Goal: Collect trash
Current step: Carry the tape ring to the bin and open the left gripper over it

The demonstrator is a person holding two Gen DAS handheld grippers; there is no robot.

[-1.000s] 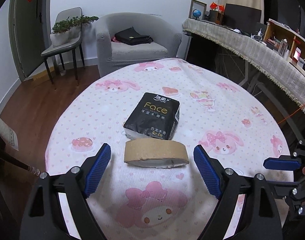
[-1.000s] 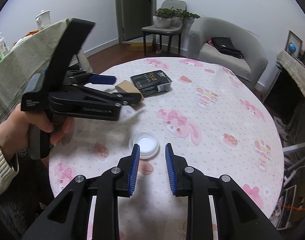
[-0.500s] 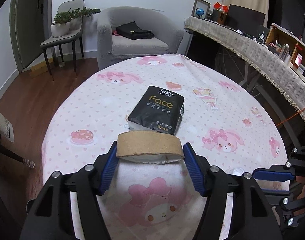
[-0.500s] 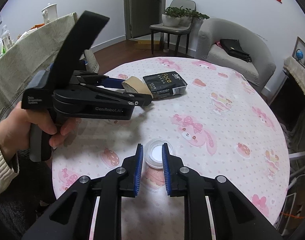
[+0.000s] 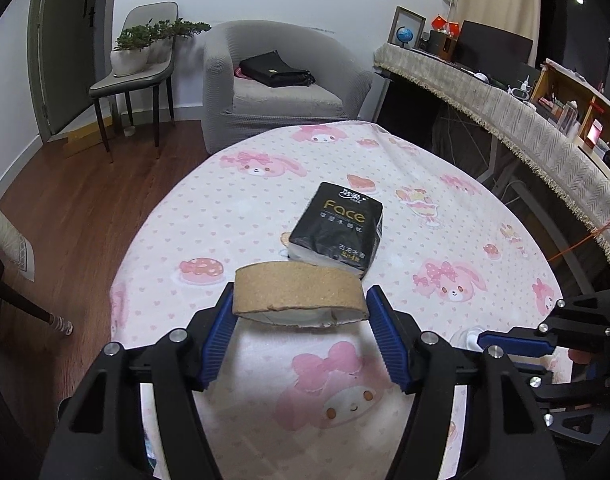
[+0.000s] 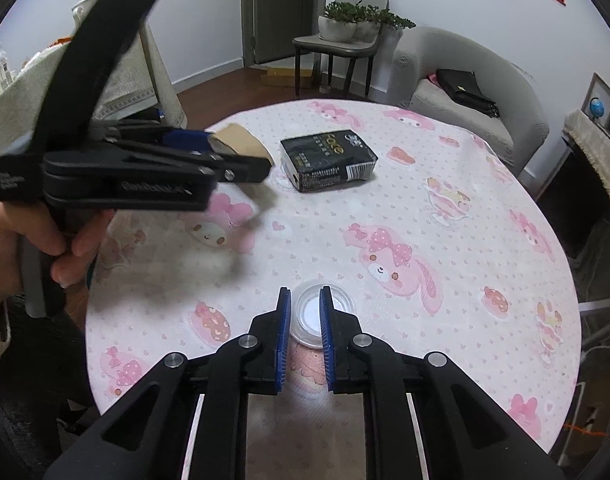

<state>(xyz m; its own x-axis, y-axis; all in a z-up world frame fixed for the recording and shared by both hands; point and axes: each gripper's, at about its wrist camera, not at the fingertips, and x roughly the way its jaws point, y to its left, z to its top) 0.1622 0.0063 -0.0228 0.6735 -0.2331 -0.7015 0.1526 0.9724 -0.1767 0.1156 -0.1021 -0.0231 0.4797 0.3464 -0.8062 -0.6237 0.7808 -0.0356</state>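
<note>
Pink rabbit-print cloth covers a round table [image 5: 241, 216] in a living room. On it, the left gripper [image 5: 300, 320] clamps a flattened brown cardboard tape roll [image 5: 298, 290] lifted off the cloth, beside a black tissue pack [image 5: 339, 226]. The right gripper [image 6: 305, 320] is nearly closed around a clear plastic lid [image 6: 337, 304] — contact unclear — so collection looks barely begun, with no bin in sight.

I see a white-walled room with a dark wooden floor [image 5: 65, 208]. A grey armchair [image 5: 281, 92] stands beside a chair [image 5: 139, 76] holding potted plants. A fringed cloth covers a long counter [image 5: 517, 120] on my right.
</note>
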